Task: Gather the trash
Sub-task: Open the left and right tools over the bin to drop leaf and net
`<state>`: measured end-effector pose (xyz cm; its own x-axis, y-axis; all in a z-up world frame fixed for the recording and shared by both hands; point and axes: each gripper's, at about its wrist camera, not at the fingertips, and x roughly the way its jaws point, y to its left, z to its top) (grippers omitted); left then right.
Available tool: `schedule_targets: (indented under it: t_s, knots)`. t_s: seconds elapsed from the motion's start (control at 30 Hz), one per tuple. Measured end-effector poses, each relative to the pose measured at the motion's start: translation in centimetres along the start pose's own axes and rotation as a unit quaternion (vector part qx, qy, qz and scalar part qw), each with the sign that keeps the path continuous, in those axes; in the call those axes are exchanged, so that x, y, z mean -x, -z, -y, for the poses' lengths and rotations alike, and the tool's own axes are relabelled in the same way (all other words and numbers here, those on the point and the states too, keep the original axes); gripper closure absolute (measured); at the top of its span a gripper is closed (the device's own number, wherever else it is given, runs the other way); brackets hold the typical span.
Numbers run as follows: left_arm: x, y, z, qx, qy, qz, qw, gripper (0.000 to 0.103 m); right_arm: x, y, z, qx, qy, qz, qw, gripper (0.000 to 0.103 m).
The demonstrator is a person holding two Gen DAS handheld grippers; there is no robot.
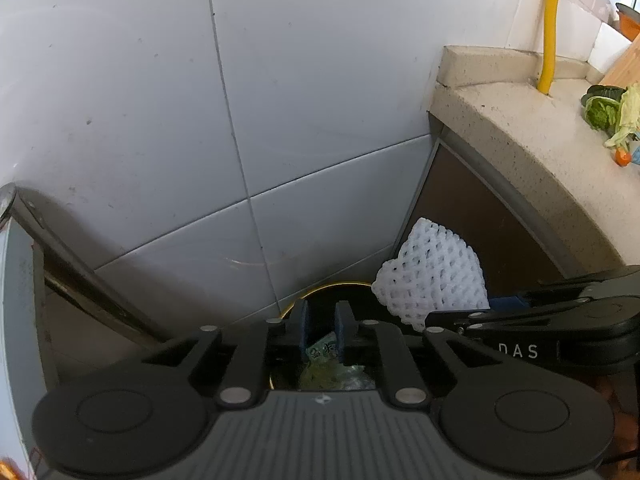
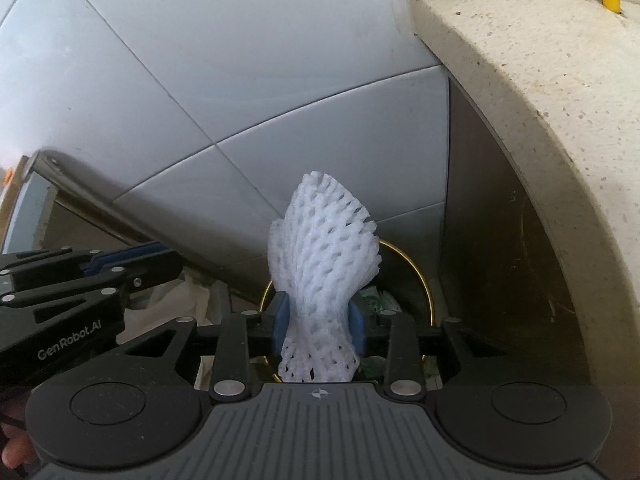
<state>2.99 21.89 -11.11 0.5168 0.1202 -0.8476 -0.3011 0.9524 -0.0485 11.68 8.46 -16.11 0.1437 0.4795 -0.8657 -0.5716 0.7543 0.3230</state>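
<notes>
Black gripper housing fills the bottom of both fisheye views. From the left wrist camera, the left gripper (image 1: 322, 326) shows its two blue pads standing close together with a narrow gap and nothing pinched between them; through the gap a green printed wrapper (image 1: 320, 354) lies lower down inside a gold-rimmed trash bin (image 1: 332, 285). To its right the right gripper (image 1: 504, 306) comes in from the side, with a white foam fruit net (image 1: 430, 274) sticking up in front of it.

The right wrist camera gives what that side view hides: the foam fruit net (image 2: 320, 276) sits between the right gripper (image 2: 318, 330) fingers, its lower part squeezed by the blue pads, its upper part fanning out above the bin's gold rim (image 2: 420, 276), where more green litter shows. The left gripper (image 2: 120, 264) appears at left, beside pale crumpled material.

Only the left view shows leafy vegetables (image 1: 612, 114) on the speckled counter (image 1: 516, 128) and a yellow pipe (image 1: 550, 28) against the tiled wall (image 1: 280, 100).
</notes>
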Motion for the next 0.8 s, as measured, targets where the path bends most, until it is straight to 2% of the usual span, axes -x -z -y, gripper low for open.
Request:
schedule_targets:
  t_s: [0.17, 0.27, 0.4, 0.8]
  knots:
    - [0.1, -0.1, 0.0, 0.001, 0.0, 0.003, 1.0, 0.093, -0.1, 0.1, -0.2, -0.001, 0.003, -0.002, 1.0, 0.059]
    - [0.2, 0.0, 0.0, 0.001, -0.002, 0.005, 1.0, 0.093, -0.2, 0.1, -0.3, 0.002, 0.002, -0.007, 1.0, 0.052]
    - [0.4, 0.0, -0.2, 0.002, -0.003, 0.009, 1.0, 0.093, -0.4, 0.1, -0.7, 0.007, 0.003, -0.002, 1.0, 0.049]
    - [0.9, -0.1, -0.2, -0.001, 0.0, 0.02, 0.9998, 0.087, 1.0, 0.6, -0.5, 0.002, 0.013, 0.014, 1.0, 0.044]
